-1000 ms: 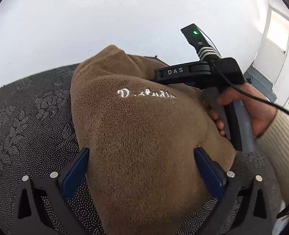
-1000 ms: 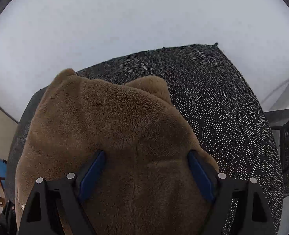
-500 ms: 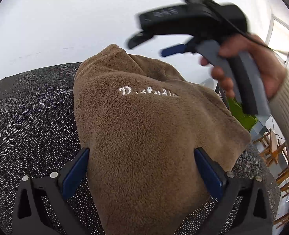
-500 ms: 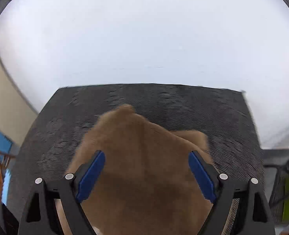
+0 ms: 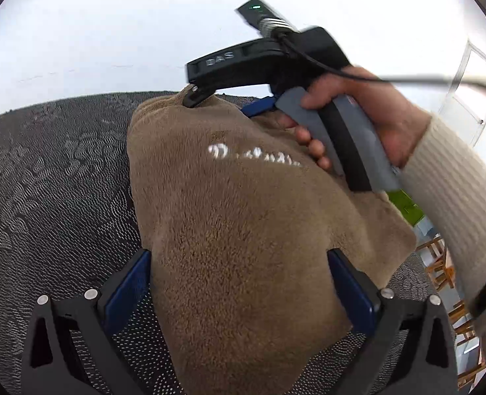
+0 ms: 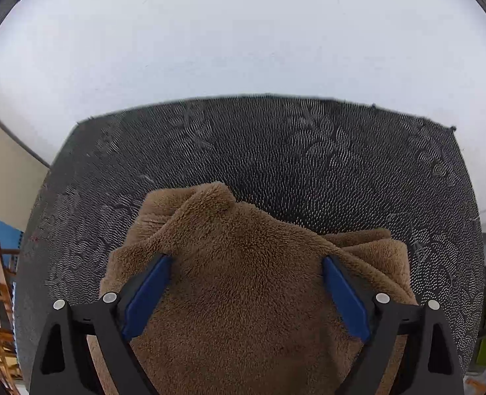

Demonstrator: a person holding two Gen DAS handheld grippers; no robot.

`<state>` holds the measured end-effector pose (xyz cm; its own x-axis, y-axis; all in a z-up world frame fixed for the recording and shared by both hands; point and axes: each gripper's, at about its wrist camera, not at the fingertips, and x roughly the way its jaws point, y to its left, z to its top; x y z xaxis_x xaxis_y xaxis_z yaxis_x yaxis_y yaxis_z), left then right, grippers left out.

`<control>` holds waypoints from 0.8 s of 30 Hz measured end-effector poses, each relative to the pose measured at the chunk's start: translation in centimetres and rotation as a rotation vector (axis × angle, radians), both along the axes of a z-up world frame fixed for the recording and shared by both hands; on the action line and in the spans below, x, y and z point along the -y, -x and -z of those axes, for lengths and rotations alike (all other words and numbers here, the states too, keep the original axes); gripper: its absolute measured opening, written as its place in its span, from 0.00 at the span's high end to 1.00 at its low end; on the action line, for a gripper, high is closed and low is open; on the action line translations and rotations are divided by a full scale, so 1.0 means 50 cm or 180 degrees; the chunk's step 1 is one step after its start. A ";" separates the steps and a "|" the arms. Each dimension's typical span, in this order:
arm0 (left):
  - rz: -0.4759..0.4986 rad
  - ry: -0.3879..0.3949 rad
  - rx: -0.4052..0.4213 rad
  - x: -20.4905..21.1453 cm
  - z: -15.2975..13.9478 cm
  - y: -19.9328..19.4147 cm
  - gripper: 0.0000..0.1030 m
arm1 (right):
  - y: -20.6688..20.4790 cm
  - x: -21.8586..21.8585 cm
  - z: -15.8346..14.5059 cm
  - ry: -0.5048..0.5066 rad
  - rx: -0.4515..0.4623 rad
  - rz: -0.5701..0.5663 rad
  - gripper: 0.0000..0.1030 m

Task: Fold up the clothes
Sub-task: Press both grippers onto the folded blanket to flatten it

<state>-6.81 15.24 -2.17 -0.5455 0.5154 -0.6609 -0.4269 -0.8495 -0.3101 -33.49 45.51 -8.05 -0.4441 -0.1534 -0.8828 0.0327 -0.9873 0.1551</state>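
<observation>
A brown fleece garment (image 5: 243, 217) with white embroidered lettering lies bunched on the dark dotted tablecloth (image 5: 55, 177). My left gripper (image 5: 239, 283) straddles its near end with the jaws wide apart; the fleece fills the gap and the pads do not visibly squeeze it. A hand in a cream sleeve (image 5: 453, 191) holds my right gripper (image 5: 224, 102) over the garment's far end. In the right wrist view the fleece (image 6: 243, 283) spreads under and past both blue pads of the right gripper (image 6: 243, 289), whose jaws are opening without clamping the cloth.
The tablecloth (image 6: 275, 158) runs to a straight far edge against a white wall (image 6: 243, 33). Wooden chairs (image 5: 447, 279) and a green object (image 5: 404, 204) stand beyond the table's right side. A black cable (image 5: 407, 79) trails from the right gripper.
The right gripper rose off the far end of the fleece, swung across, and came back down onto that end. The left gripper stayed over the near end. The fleece looks more bunched.
</observation>
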 end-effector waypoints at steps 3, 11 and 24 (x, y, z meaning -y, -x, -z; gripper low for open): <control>-0.0013 0.0125 -0.0180 -0.001 -0.035 -0.010 0.00 | -0.067 -0.023 -0.055 0.0115 -0.0349 -0.0045 0.08; -0.0048 0.0345 -0.0435 -0.033 -0.088 0.035 0.00 | -0.364 -0.077 -0.135 -0.0277 -0.0893 -0.0185 0.08; 0.0126 0.0705 -0.0350 -0.094 -0.052 0.020 0.00 | -0.505 -0.065 -0.005 -0.0440 -0.0593 -0.0226 0.08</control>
<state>-7.82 19.95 0.45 -0.6026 0.3870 -0.6979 -0.4822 -0.8734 -0.0680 -8.24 48.75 -7.82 -0.5935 -0.0734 -0.8015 0.1181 -0.9930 0.0035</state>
